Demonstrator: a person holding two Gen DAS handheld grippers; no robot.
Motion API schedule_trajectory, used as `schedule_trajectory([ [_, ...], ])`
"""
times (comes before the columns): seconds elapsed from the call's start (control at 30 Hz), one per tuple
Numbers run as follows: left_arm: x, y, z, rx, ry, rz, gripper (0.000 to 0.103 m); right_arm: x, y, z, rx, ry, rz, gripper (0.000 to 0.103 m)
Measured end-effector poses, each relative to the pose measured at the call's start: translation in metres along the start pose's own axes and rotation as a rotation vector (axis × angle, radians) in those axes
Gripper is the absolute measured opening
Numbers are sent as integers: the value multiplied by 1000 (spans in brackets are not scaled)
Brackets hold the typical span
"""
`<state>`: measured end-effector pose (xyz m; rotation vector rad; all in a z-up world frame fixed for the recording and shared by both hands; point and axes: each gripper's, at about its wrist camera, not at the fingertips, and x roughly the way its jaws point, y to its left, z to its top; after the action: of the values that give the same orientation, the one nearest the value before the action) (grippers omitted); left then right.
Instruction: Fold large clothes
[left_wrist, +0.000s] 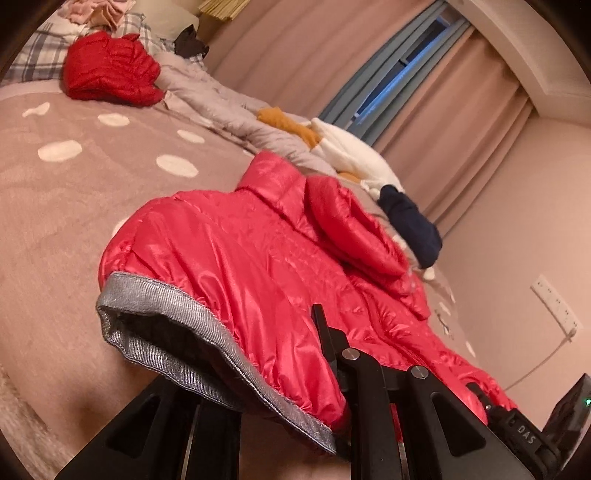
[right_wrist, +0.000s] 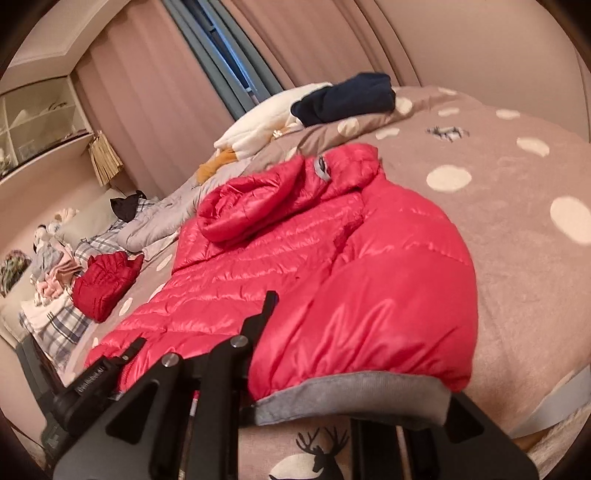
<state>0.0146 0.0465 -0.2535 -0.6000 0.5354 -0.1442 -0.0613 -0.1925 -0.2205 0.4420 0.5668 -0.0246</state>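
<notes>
The red down jacket (left_wrist: 258, 251), spread mid-frame on the dotted bedspread (left_wrist: 74, 184), is clamped at its grey hem (left_wrist: 177, 332) by the left gripper (left_wrist: 325, 369) and right gripper (right_wrist: 258, 332). A bottom-up fold is judged under way; the hem must next be carried toward the hood (right_wrist: 258, 199).

Red puffer jacket (left_wrist: 266, 258) is lying spread on the bed, hood pointing toward 1 o'clock. Its grey ribbed hem (right_wrist: 351, 398) is lifting at 6 o'clock.
</notes>
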Motion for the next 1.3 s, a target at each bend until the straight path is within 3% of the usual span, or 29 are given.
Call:
schedule_trajectory([
  [0.1, -4, -5, 0, 35, -27, 23, 17, -4, 8, 2, -35, -18, -2, 16],
  [0.57, -28, -17, 10, 24, -72, -49, 17, -26, 10, 17, -27, -59, 31, 16],
  [1.3, -57, -40, 12, 61, -127, -82, 17, -62, 3, 22, -18, -114, 73, 17],
])
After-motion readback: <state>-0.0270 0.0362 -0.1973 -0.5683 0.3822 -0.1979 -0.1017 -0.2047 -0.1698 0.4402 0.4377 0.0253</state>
